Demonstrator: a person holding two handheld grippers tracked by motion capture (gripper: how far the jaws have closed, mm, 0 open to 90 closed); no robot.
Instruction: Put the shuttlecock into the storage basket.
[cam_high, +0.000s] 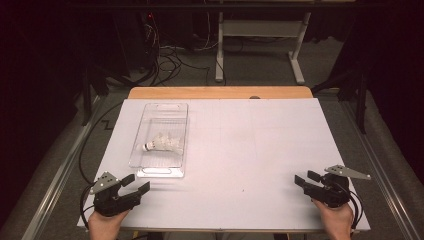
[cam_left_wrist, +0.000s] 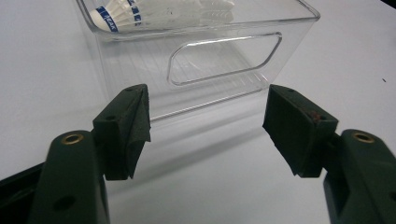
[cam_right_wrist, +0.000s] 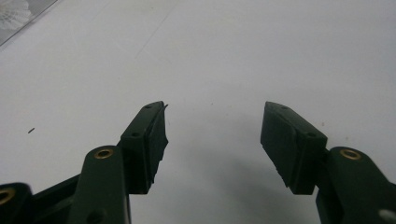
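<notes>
Just ahead of the left gripper (cam_high: 135, 186), shuttlecocks (cam_high: 162, 143) lie inside a clear bin (cam_high: 145, 167); both it and the right gripper (cam_high: 305, 179) gape wide, holding nothing, so nothing looks started yet

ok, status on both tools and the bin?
Left tool open, empty, facing clear bin. Right tool open, empty, over bare table. Shuttlecocks inside bin. Nothing in the way.

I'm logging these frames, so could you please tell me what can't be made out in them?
- Shuttlecocks in the clear bin: their count, in the high view; too small, overlapping.
- The same shuttlecocks, in the left gripper view: cut off by the top edge.
- Print on the blue band: too blurred to read.
- Room behind the table: too dark.
</notes>
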